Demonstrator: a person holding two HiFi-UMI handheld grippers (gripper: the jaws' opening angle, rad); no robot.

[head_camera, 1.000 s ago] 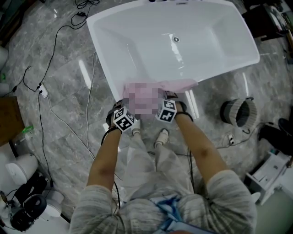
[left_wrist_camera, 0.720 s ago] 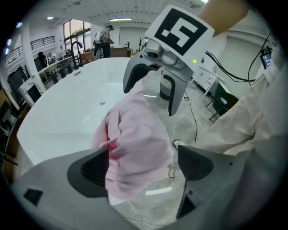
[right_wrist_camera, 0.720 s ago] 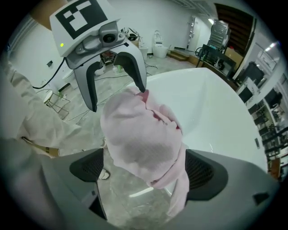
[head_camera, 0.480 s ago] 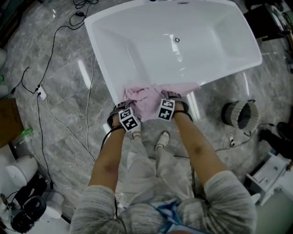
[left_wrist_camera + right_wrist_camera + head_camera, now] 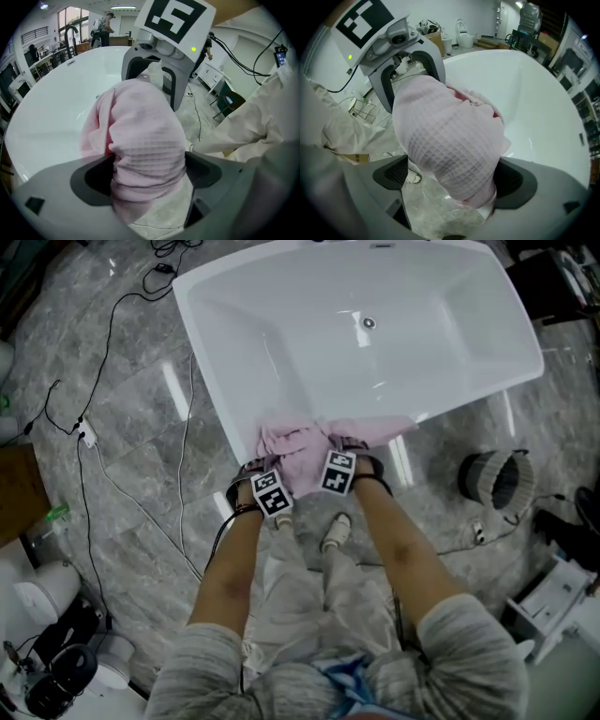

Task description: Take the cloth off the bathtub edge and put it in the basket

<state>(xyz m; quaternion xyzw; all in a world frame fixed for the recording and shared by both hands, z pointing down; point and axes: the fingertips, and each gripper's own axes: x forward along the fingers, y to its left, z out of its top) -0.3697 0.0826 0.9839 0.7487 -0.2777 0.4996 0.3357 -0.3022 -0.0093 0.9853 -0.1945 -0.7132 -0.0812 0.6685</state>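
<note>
A pink waffle cloth (image 5: 298, 448) lies bunched over the near edge of the white bathtub (image 5: 214, 399). My left gripper (image 5: 266, 471) and right gripper (image 5: 343, 452) flank it from either side, facing each other. In the left gripper view the cloth (image 5: 140, 140) fills the gap of the wide-open left gripper (image 5: 149, 165), and the right gripper (image 5: 164, 77) shows behind it. The right gripper (image 5: 450, 174) is also open around the cloth (image 5: 450, 145), opposite the left gripper (image 5: 405, 65). The pads do not visibly squeeze the cloth. A round grey ribbed basket (image 5: 494, 476) stands on the floor to the right.
Black cables (image 5: 103, 465) trail over the grey marble floor left of the tub. The person's shoes (image 5: 335, 532) stand close to the tub edge. Dark equipment (image 5: 56, 681) sits at the lower left, white fittings (image 5: 553, 587) at the lower right.
Both grippers have edged a little nearer to each other around the cloth, the left one shifting right. The cloth stays on the tub edge.
</note>
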